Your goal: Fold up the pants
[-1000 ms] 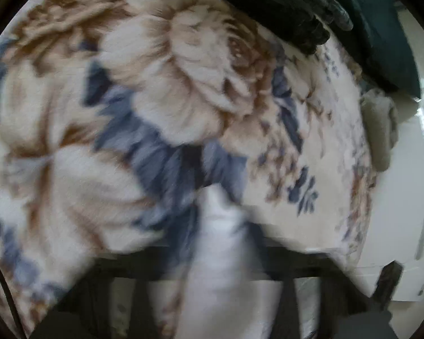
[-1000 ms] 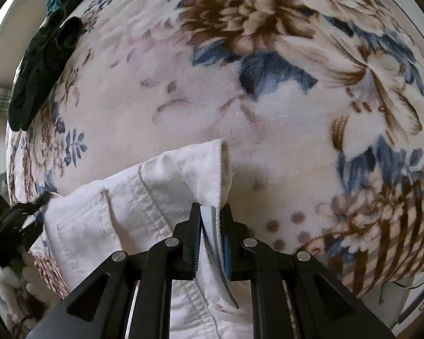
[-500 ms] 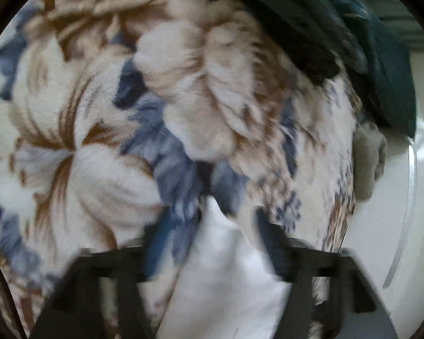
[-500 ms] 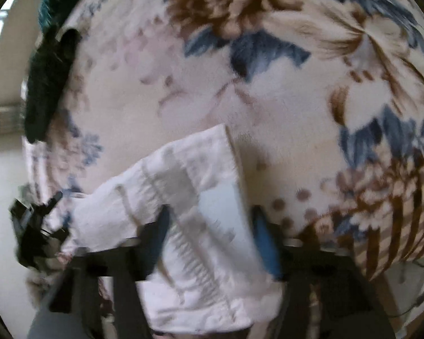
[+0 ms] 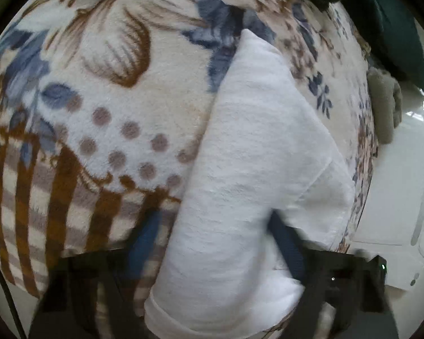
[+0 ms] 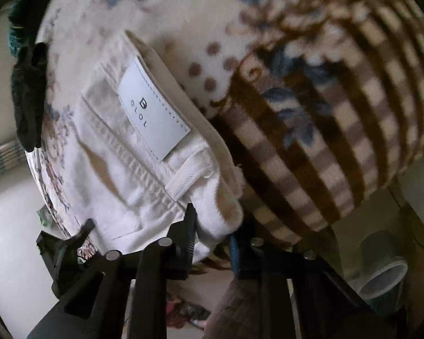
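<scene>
Your flowered blanket (image 5: 104, 118) covers the whole surface, and the white pants (image 5: 254, 175) lie folded on it. Your left gripper (image 5: 212, 243) stands spread wide astride the fabric. Your right gripper (image 6: 213, 234) looks parted too, though blur makes contact with the waistband unclear.

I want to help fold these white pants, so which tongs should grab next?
Probably the right. The right tongs are open, with the waistband corner of the white pants between their tips. The left tongs, also open, straddle the wide folded cloth.
</scene>
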`<act>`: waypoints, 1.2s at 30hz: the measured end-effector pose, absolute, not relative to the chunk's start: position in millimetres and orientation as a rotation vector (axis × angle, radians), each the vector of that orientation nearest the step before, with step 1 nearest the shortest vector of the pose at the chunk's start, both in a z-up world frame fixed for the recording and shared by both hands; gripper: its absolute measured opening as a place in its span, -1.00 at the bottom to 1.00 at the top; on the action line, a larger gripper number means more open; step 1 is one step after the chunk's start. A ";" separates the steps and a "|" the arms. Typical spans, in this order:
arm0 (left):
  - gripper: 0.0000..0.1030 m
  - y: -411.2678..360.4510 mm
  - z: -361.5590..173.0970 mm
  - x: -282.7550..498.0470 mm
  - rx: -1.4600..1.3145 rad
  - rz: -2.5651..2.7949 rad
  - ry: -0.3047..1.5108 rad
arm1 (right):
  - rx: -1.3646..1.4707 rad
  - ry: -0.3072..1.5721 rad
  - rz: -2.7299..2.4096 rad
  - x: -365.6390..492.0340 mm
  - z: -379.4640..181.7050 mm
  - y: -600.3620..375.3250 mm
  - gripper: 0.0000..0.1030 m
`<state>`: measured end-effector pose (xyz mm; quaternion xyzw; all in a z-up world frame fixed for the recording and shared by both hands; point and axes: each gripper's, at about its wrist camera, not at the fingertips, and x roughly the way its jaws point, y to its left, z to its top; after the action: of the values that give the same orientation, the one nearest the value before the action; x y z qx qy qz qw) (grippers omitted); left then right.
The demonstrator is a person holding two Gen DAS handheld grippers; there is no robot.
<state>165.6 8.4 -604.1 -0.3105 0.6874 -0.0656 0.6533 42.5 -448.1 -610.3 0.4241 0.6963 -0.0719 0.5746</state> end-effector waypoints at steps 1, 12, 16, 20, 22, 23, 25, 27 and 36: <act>-0.31 5.7 -601.8 166.9 -0.665 -0.161 1.556 | 0.988 1.636 -0.178 39.0 -611.4 -450.5 -0.65; 0.51 5.2 -594.9 164.1 -0.664 -0.254 1.556 | 1.179 1.538 0.079 37.3 -632.4 -445.8 0.51; 0.91 -0.6 -609.4 159.1 -0.695 -0.272 1.559 | 1.145 1.580 0.153 48.0 -664.8 -415.5 0.53; 0.99 -2.2 -618.5 161.2 -0.714 -0.308 1.573 | 1.177 1.522 0.203 64.3 -672.7 -395.4 0.60; 0.99 -0.4 -619.9 162.8 -0.709 -0.313 1.587 | 1.236 1.441 0.254 64.7 -659.3 -395.8 0.60; 0.99 -1.3 -619.2 163.5 -0.711 -0.317 1.589 | 1.280 1.376 0.294 63.2 -648.5 -397.1 0.59; 0.99 -2.7 -618.6 164.2 -0.709 -0.324 1.591 | 1.269 1.333 0.338 63.3 -636.7 -393.9 0.57; 0.99 -3.5 -619.0 163.5 -0.705 -0.331 1.589 | 1.153 1.419 0.299 66.1 -644.9 -385.6 0.56; 0.99 -19.3 -617.6 166.4 -0.623 -0.315 1.607 | 1.248 1.385 0.276 57.5 -665.6 -393.3 0.44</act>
<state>166.4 -19.3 -617.6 -0.2733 0.7046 -0.1383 0.6401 57.5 -393.3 -665.6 0.5357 0.5946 0.1184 0.5877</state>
